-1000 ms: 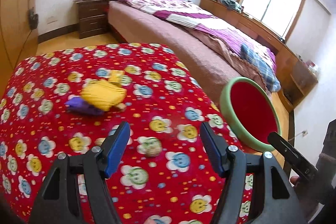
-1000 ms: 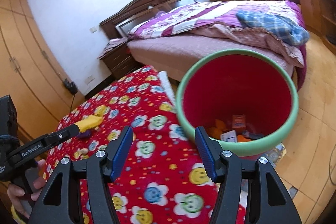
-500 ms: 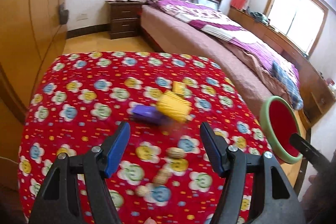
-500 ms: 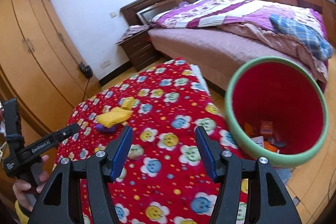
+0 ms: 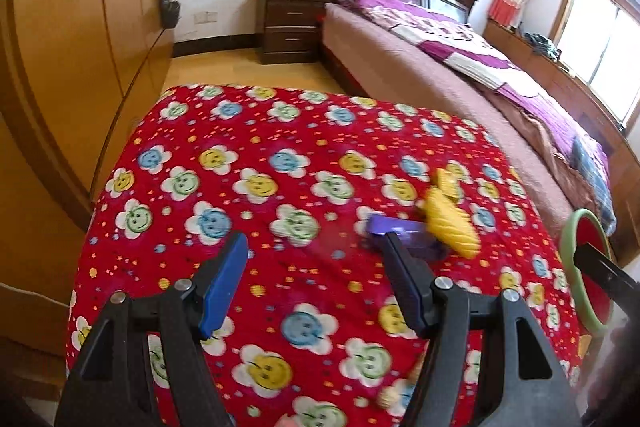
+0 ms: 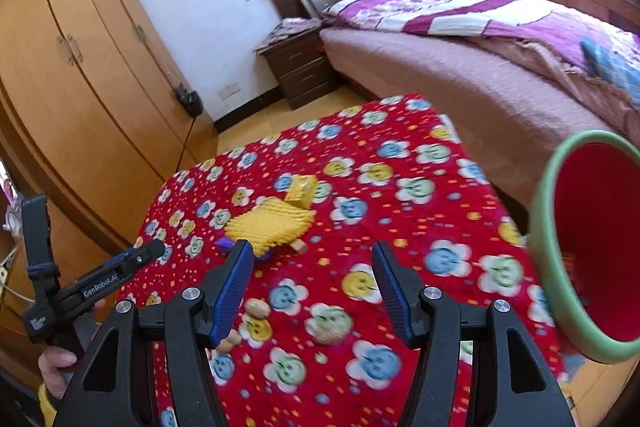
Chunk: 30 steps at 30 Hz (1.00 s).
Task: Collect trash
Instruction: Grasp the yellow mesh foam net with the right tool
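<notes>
A yellow ridged wrapper [image 6: 269,227] lies on the red flowered tablecloth [image 6: 400,227], over a purple wrapper [image 5: 404,231], with a small yellow packet [image 6: 302,190] behind it. Walnuts [image 6: 257,308] lie nearer. The yellow ridged wrapper also shows in the left wrist view [image 5: 452,223]. My right gripper [image 6: 314,285] is open and empty above the cloth, just short of the wrappers. My left gripper [image 5: 316,279] is open and empty, left of the purple wrapper. The red bin with a green rim [image 6: 592,255] stands off the table's right side.
A bed [image 6: 480,59] with a purple quilt runs along the far right. A dark nightstand [image 5: 292,27] stands by its head. Wooden wardrobe doors [image 6: 80,87] fill the left. The table edge drops to a yellow floor [image 5: 248,67].
Both grippers have swung left, away from the bin, toward the wrappers. The bin has slid to the right edge of both views. Both grippers stay open.
</notes>
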Motion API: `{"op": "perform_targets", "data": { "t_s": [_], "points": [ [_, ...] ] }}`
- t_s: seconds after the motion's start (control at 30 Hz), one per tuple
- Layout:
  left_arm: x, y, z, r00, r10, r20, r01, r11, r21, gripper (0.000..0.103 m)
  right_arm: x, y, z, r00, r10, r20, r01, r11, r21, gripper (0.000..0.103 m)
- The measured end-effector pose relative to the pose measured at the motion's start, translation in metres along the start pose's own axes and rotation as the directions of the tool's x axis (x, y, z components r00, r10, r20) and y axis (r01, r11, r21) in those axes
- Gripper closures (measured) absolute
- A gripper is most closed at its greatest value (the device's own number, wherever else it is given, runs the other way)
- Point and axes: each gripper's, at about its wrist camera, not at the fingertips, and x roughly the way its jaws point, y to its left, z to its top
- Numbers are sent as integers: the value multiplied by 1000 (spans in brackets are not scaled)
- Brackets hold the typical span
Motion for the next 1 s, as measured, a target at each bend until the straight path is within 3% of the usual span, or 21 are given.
{"op": "perform_targets", "data": {
  "t_s": [0.43,0.9,1.0],
  "points": [
    [31,38,-9,999,13,-42,-17,996,-90,35,91,32,5,993,8,-116,-15,998,-64,40],
    [41,38,-12,999,1,-38,-4,995,-99,35,114,30,-3,993,12,-114,-18,999,-46,41],
    [45,36,-11,999,-3,-46,-2,995,-98,35,116,31,-4,993,25,-113,-31,998,-52,60]
  ]
}}
